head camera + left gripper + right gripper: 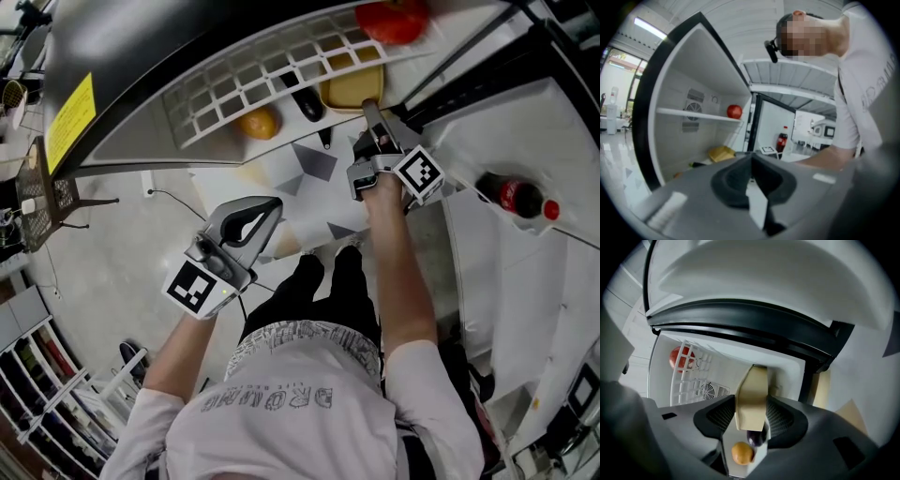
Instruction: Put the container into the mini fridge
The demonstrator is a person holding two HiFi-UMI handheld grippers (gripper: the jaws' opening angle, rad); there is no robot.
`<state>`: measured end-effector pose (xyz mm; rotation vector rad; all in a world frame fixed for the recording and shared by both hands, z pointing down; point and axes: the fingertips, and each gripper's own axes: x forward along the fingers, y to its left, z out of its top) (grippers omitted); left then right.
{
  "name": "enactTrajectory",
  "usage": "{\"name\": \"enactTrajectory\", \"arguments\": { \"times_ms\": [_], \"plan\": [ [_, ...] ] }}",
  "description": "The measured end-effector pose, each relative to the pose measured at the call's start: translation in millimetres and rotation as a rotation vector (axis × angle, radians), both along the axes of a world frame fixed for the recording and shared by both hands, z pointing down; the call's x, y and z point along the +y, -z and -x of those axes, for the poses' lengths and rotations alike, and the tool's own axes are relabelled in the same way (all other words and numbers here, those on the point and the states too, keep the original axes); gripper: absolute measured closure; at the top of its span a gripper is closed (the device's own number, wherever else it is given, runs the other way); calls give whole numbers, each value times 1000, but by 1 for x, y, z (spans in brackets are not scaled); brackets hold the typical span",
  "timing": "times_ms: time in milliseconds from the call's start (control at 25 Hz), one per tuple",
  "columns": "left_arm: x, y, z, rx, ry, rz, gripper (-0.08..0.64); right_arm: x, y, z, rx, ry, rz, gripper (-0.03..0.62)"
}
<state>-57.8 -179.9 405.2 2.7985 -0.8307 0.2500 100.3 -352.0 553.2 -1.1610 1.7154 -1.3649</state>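
Fridge (169, 56) is seen standing open, its white interior turned toward the person. Next, the container (352, 89) — flat, yellowish — is clamped edge-on between the pads of the right gripper (371, 112) and is placed inside the lower compartment, just right of an orange (260, 123) and a dark fruit (309, 106). Its long axis is run straight ahead of the jaws, toward the far wall — so only a lowering and a release are judged to be needed. Whether the floor is touched cannot be told. Left gripper (270, 206), jaws pressed together on nothing, is held well back at the near left.
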Motion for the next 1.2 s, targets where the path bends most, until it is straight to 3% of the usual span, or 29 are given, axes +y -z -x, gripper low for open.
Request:
{"name": "enactTrajectory", "arguments": {
  "times_ms": [280,560,1200],
  "plan": [
    [-3,-7,0,-2,21,10,554,-16,-10,5,-9,14,-4,390],
    [-5,-8,0,-8,27,17,554,-27,-24,3,20,-21,51,391],
    [-8,3,7,2,36,-2,554,-19,-22,-2,234,-74,139,347]
  ]
}}
